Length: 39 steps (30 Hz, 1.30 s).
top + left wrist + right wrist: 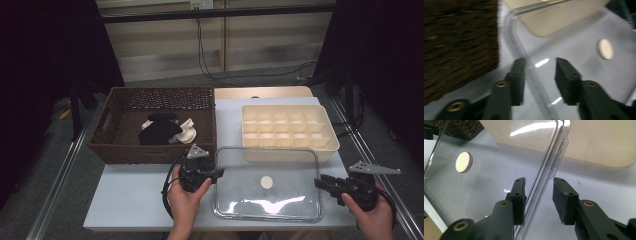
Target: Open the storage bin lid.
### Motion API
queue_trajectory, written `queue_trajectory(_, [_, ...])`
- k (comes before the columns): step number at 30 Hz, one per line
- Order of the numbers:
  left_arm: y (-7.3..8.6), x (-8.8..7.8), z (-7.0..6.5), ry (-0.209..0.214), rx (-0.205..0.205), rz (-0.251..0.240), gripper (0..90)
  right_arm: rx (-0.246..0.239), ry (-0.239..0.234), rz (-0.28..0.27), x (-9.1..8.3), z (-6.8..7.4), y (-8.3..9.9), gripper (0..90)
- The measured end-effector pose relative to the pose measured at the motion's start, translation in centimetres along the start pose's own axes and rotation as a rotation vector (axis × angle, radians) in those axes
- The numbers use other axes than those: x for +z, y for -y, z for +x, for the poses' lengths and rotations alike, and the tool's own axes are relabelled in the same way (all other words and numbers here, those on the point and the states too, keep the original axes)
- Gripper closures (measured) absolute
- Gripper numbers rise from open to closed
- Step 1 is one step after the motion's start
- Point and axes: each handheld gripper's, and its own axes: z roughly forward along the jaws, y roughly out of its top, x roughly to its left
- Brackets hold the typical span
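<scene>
1. Clear plastic lid [267,185], high view: it lies flat on the pale table [130,195], in front of the cream compartment tray [287,132] and just right of the brown wicker basket [155,125]. A small white disc [267,182] sits near its middle. The left gripper [212,175] is at the lid's left edge, the right gripper [325,184] at its right edge, each held in a hand. Dark and white items [165,130] lie in the basket.
2. Left gripper view: the two black jaws stand apart, with the lid's raised rim [524,62] running up between them. The frame is blurred, and no pad can be seen pressing on the rim. The basket wall [459,40] is at left, the disc [605,49] at right, and the tray [559,17] lies beyond.
3. Right gripper view: the jaws are spread, straddling the lid's rim [546,177]. The left pad lies just beside the rim, perhaps touching it; the right pad is clear of it. The disc [463,162] and tray wall [599,142] lie beyond.
</scene>
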Motion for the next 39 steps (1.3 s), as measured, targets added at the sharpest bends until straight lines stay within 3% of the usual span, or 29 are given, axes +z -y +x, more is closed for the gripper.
queue_trajectory(3, [0.4, 0.6, 0.4, 0.01, -0.013, 0.021, 55.2, 0.001, 0.01, -0.001, 0.2, 0.2, -0.1, 59.4])
queue_trajectory(4, [0.5, 0.9, 0.4, 0.017, -0.011, 0.041, 58.2, 0.008, 0.0, 0.0, 0.3, 0.2, -0.1, 59.5])
queue_trajectory(5, [0.5, 1.0, 0.3, 0.018, -0.035, 0.03, 59.3, 0.012, 0.0, 0.004, 0.4, 0.2, -0.1, 59.6])
queue_trajectory(10, [0.3, 0.3, 0.0, 0.017, -0.039, 0.048, 64.9, 0.028, -0.031, 0.016, 0.1, 0.1, 0.0, 62.3])
queue_trajectory(16, [0.7, 0.3, -0.5, 0.042, -0.041, 0.061, 66.0, 0.028, -0.023, 0.029, -0.5, 0.1, 0.4, 62.7])
queue_trajectory(27, [1.1, 0.4, -0.5, 0.052, -0.051, 0.079, 65.6, 0.032, -0.022, 0.041, -0.5, 0.1, 0.6, 61.6])
queue_trajectory(39, [1.0, 1.3, 0.0, 0.058, -0.085, 0.11, 63.8, 0.073, -0.036, 0.069, 0.4, -0.5, 0.5, 60.3])
